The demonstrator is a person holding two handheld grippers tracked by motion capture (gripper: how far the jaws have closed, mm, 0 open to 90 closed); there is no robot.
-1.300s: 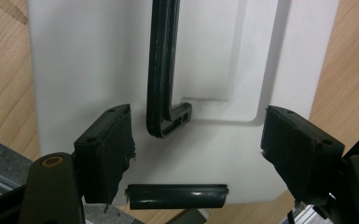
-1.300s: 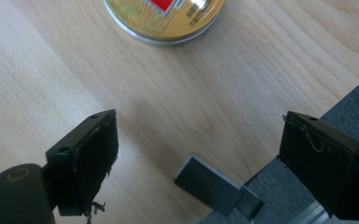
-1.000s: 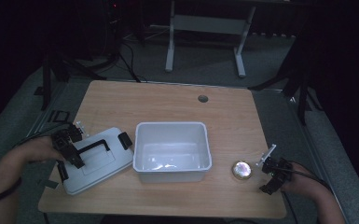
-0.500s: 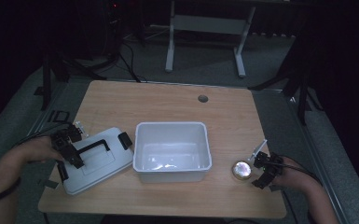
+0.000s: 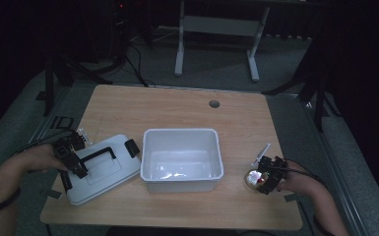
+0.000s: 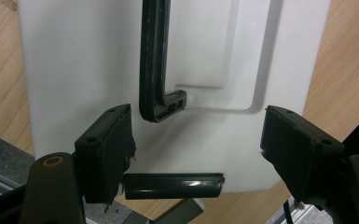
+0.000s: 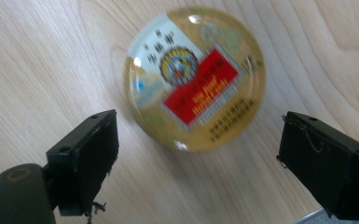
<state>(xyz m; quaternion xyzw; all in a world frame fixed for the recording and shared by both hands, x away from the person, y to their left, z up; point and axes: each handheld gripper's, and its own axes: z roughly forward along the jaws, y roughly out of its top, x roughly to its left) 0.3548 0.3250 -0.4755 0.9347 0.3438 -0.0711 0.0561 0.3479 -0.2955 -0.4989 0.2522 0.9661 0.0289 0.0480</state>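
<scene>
Right gripper (image 7: 198, 161) moved over round tin (image 7: 195, 77), jaws astride.

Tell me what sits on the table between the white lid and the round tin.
In the high view, the open white bin stands between the lid and the round tin.

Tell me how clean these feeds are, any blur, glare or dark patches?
High view: dim, room black beyond the table, white bin clear. Right gripper view: round tin motion-blurred, small print unreadable, small glare spots on its rim. Left gripper view: sharp and evenly lit, white lid and its black handle crisp.
</scene>
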